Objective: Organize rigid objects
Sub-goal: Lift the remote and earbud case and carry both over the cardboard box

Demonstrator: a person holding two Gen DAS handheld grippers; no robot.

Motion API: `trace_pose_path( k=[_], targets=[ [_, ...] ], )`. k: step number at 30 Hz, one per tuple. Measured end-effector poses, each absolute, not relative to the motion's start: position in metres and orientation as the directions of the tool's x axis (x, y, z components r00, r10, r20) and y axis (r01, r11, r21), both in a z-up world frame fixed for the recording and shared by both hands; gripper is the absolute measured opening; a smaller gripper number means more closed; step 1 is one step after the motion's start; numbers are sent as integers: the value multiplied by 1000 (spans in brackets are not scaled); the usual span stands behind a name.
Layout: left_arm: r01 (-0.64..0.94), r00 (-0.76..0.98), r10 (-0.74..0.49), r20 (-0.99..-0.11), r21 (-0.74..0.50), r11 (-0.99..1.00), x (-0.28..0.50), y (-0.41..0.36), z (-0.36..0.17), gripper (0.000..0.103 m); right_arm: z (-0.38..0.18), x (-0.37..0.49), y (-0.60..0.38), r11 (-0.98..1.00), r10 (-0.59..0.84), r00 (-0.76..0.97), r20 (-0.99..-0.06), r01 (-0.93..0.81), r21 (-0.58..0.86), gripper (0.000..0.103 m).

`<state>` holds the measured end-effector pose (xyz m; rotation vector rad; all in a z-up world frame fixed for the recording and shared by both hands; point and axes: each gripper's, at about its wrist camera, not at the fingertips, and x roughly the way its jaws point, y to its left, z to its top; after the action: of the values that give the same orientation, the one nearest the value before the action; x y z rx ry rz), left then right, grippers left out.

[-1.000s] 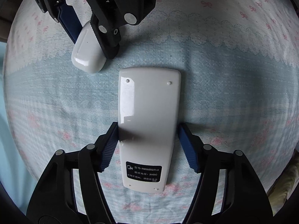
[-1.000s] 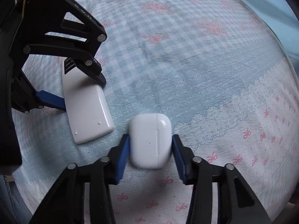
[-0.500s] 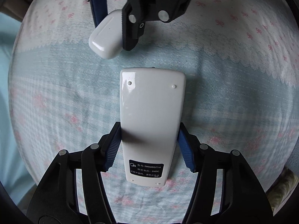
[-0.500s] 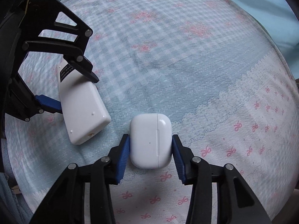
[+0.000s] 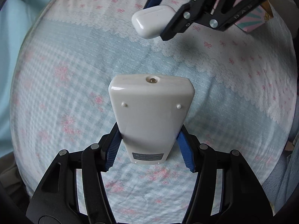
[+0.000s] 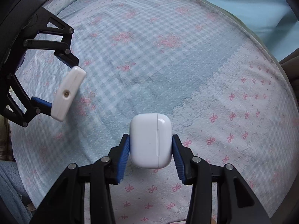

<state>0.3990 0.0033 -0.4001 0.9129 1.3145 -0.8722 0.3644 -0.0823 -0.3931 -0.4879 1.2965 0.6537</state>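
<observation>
One white remote control clamped between the left gripper pads, one white earbud case pinched by the right gripper, both above one floral bedspread, one striped box at its edge.

Likely home bedroom: soft quilted cover, blue gingham, pink bows, lace-print border.

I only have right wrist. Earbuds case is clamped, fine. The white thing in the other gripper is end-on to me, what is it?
Observer: A remote control, held back-up in the left gripper; a dark label sits near its tail.
Operator: Grip square?
Observer: Yes, both blue pads press its long sides near the label end.
Operator: Anything past the right gripper I can't see?
Observer: A pastel-striped box on the bedspread, behind the right gripper holding the earbuds case.
</observation>
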Motion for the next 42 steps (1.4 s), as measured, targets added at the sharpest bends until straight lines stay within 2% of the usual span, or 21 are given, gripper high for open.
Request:
trace_pose_path(
  k=[5,13,23,31,36,42],
  targets=[
    [887,70,-48,-996,40,460,402,25,-367,54,-369,348,-88,751,179,155,-972,-660,33,41],
    [861,95,-88,-992,37,508,383,12,-330,54,-336,328,-94,816,205,195,-959,-575,58,41],
    [847,141,-183,-973,23,532,361,-48,-239,54,-242,280,-153,893,230,283,-931,-440,87,41],
    [858,149,-270,-951,-11,514,331,-146,-182,54,-177,226,-237,936,187,335,-924,-345,65,41],
    [851,115,-317,-941,-72,521,313,-215,-179,54,-163,195,-297,961,150,351,-924,-270,54,41],
    [835,62,-331,-941,-133,534,293,-284,-211,54,-178,168,-358,980,120,339,-933,-192,56,41]
  ],
)
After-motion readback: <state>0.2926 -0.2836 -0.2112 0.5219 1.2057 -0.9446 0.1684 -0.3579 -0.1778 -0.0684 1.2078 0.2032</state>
